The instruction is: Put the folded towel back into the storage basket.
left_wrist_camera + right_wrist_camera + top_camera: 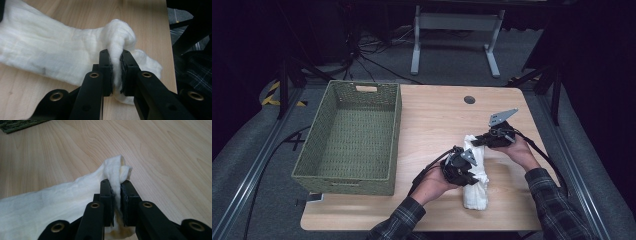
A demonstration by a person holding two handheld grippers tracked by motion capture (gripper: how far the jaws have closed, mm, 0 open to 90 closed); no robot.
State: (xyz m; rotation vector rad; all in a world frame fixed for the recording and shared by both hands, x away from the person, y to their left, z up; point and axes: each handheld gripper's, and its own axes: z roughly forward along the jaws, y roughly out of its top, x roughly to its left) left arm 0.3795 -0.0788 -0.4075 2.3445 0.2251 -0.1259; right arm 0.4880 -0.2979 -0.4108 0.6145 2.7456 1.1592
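Observation:
A white cloth (475,187) lies folded in a long strip on the wooden table (432,115), right of centre. My left gripper (460,167) is shut on a bunched fold near the cloth's near end; its own view shows the cloth (50,52) pinched between the jaws of the left gripper (115,58). My right gripper (480,141) is shut on the far end of the strip. In its view, a peak of the cloth (113,170) rises from between the jaws of the right gripper (116,185).
A green woven basket (396,125) stands open on the left half of the table, with nothing showing inside. A round cable hole (469,99) sits near the table's far edge. A white frame (457,30) and cables lie on the floor beyond.

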